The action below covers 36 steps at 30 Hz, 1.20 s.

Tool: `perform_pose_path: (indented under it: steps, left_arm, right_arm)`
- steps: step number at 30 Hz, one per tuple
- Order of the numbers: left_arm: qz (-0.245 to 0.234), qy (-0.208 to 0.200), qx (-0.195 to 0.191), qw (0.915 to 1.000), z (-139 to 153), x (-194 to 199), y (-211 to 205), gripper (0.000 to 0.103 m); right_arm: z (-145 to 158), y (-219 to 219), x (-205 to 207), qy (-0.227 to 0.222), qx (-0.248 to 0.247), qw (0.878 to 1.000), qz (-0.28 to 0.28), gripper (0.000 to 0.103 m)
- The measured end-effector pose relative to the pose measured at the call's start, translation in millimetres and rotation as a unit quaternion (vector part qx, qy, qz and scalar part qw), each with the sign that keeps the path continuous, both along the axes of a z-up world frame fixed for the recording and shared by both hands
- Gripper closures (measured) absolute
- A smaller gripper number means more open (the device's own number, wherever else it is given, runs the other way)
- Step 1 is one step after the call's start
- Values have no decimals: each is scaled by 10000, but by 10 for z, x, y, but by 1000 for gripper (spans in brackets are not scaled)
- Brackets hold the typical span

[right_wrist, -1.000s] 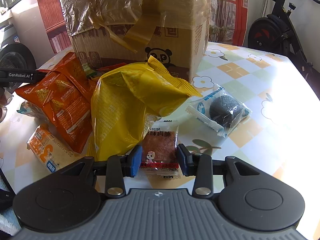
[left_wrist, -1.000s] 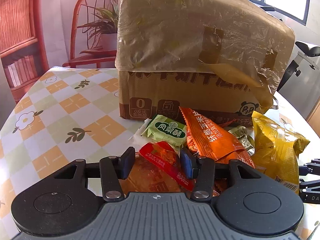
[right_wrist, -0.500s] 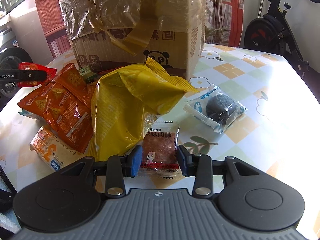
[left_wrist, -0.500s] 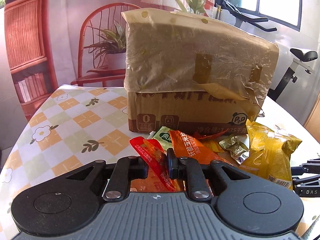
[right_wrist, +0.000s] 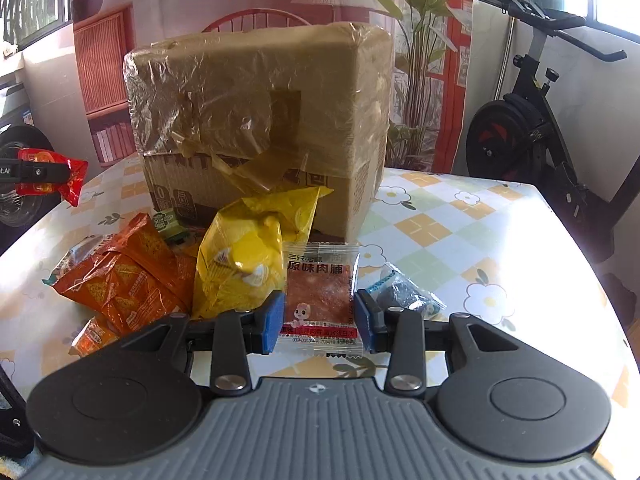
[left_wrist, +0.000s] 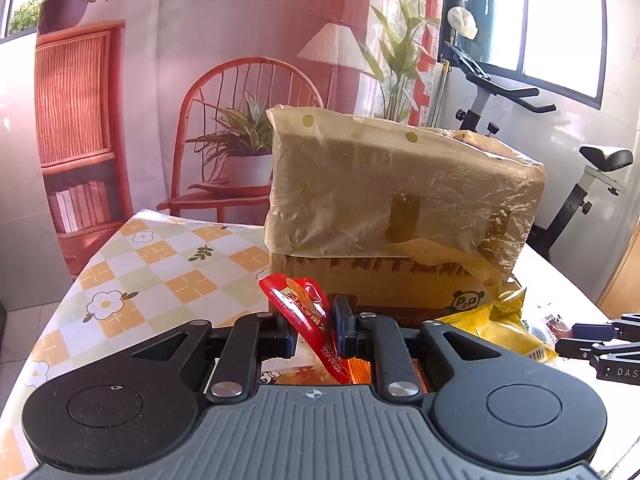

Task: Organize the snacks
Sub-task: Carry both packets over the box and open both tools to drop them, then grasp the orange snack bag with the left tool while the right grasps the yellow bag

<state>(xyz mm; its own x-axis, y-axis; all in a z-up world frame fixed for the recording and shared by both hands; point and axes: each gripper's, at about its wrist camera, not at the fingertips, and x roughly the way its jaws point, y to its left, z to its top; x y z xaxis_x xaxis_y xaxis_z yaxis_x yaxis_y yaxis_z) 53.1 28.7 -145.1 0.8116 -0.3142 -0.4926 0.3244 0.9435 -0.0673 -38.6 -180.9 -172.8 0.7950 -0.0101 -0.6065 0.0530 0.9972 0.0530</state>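
Lifted clear of the pile since a second ago: red snack packet (left_wrist: 306, 312), pinched in the closed left gripper (left_wrist: 313, 327) at lower centre of the left view. Right gripper (right_wrist: 318, 316) closed on the jerky sachet (right_wrist: 320, 300), now raised too. Ahead, yellow bag (right_wrist: 248, 264) and orange bags (right_wrist: 128, 284) on the table (right_wrist: 460, 232); behind, taped cardboard box (right_wrist: 260, 120). Best carried level, gripped firmly, then released gently.

Home: exercise bike (right_wrist: 532, 128), tablecloth (left_wrist: 168, 276).

Snack packets (right_wrist: 240, 264) lie on table (right_wrist: 460, 216) before the box (right_wrist: 260, 120)
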Motion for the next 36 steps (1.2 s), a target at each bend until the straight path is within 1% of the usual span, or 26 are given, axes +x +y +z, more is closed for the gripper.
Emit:
perform_pose_path:
  steps: [6,8,12,15,17,20,23,26,28,30,31,36]
  left_arm:
    - [-153,-402,-87,9990,300,30,-92,84]
    - [-197,-529,-121,9983,413,76,-126,84]
    - [-263,-755,-221,9966,672,245,-206,84]
    - [-322,-900,-205,9952,838,436,-325,84]
    - [-351,-893,-244,9951,940,634,-434,84]
    - [-387,-787,-272,9958,1031,922,-580,84]
    - [-414,-694,-193,9965,1087,1183,-750,84]
    - [-493,-607,-31,9969,1080,1352,-905,83]
    - [-522,-456,39,9976,1056,1459,-955,79]
    - [-458,-422,15,9981,1045,1498,-937,57]
    - [-443,-435,-2,9981,1035,1488,-910,55]
    - [-456,-282,54,9985,987,1357,-693,54]
  right_arm:
    - [437,102,185,-662,-69,9974,273,63]
    - [559,113,272,-821,-70,9960,347,63]
    - [857,71,532,-1155,-42,9924,431,63]
    - [1034,29,775,-1309,-94,9902,482,63]
    - [1132,14,979,-1368,-174,9892,490,63]
    - [1197,-24,1303,-1266,-146,9908,446,63]
    - [1194,-61,1526,-1154,-108,9927,344,63]
    - [1155,-112,1686,-982,16,9951,142,62]
    - [1119,-146,1744,-865,118,9962,-34,59]
    - [1103,-187,1742,-850,275,9960,-102,53]
    - [1103,-197,1706,-868,354,9956,-90,52]
    - [1131,-224,1487,-1009,443,9939,23,51]
